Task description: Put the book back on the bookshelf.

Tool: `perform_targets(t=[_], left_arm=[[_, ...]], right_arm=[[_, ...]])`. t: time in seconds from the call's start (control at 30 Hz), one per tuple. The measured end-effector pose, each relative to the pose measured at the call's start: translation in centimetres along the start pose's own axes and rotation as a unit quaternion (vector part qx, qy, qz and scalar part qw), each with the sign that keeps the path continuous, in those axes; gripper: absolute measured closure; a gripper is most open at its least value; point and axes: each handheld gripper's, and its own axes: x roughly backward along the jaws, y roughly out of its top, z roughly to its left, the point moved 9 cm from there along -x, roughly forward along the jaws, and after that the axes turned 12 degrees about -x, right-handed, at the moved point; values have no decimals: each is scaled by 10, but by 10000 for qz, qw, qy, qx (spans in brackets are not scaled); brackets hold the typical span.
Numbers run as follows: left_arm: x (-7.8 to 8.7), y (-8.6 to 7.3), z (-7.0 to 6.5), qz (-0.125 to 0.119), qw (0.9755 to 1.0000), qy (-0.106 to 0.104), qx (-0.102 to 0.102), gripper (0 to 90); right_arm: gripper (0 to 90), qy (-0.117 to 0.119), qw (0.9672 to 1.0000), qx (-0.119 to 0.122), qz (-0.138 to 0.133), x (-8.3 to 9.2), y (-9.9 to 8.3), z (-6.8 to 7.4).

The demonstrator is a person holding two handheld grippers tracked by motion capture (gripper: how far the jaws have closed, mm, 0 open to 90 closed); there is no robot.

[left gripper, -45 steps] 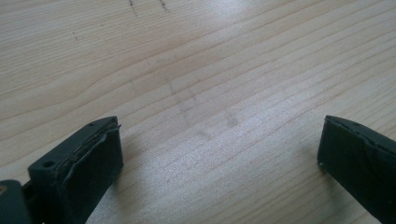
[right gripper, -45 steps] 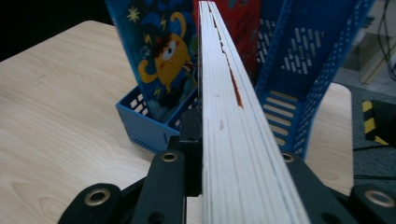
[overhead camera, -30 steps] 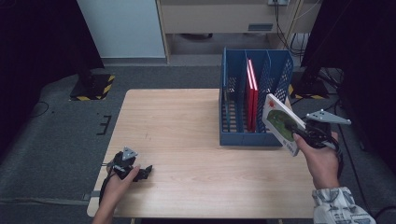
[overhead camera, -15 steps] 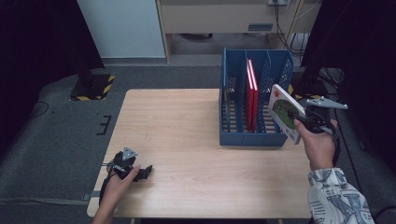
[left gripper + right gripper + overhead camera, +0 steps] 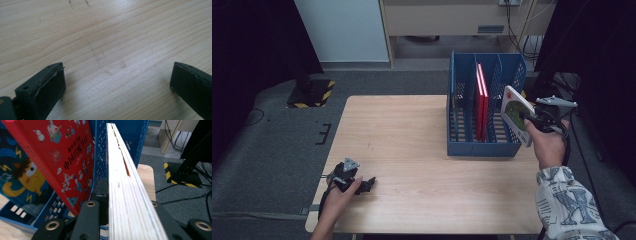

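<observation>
Two claws in the high view: the left claw (image 5: 368, 184) rests on the table (image 5: 412, 130) at about 7 o'clock, well apart from everything else; the right claw (image 5: 526, 118) is at about 3 o'clock, just beside the blue rack (image 5: 484, 145).
High view, held thing: a white book with a green cover picture (image 5: 517, 114) is gripped in the right claw, tilted, its top edge leaning toward the rack's right-hand wall, off the table.
High view, rack contents: a red book (image 5: 482, 102) stands upright in a middle slot; the slot to its right looks free.
Left gripper view, claw state: the jaws stand wide apart with bare table (image 5: 105, 50) between them, holding nothing.
Right gripper view, claw state: the jaws are closed on the white book's page edge (image 5: 125, 195), which runs up toward 12 o'clock.
Right gripper view, surroundings: the red book's cover (image 5: 62, 157) leans at 10 o'clock, and the rack's perforated blue wall (image 5: 100, 165) lies between it and the held book.
Step in hand: carrying the white book to the rack for filing, by my reading.
Next move calls for: raising the book clear of the rack's wall, bringing it upright over the free slot at the red book's right, then lowering it before the jaws let go.
Risk: a tilted lower corner may catch on the wall or a divider.
</observation>
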Motion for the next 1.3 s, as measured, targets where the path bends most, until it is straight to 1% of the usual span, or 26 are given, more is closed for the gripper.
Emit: perform_targets(t=[0.2,0.37,0.67,0.87,1.07,1.3], left_arm=[[0,0,0,-2,10000,-7,-5,0],[0,0,0,8,10000,-12,-25,0],[0,0,0,9,10000,-19,-32,0],[0,0,0,8,10000,-21,-35,0],[0,0,0,7,10000,-21,-33,0],[0,0,0,4,10000,-24,-32,0]], right_arm=[[755,-5,10000,-83,0,-10,2,-1],[755,-30,9999,-135,-11,-15,4,-1],[755,-58,9999,-113,-6,-26,9,4],[755,-88,9998,-151,23,-35,10,6],[755,-140,9998,-142,17,-39,12,7],[755,-164,9997,-198,-4,-41,12,6]])
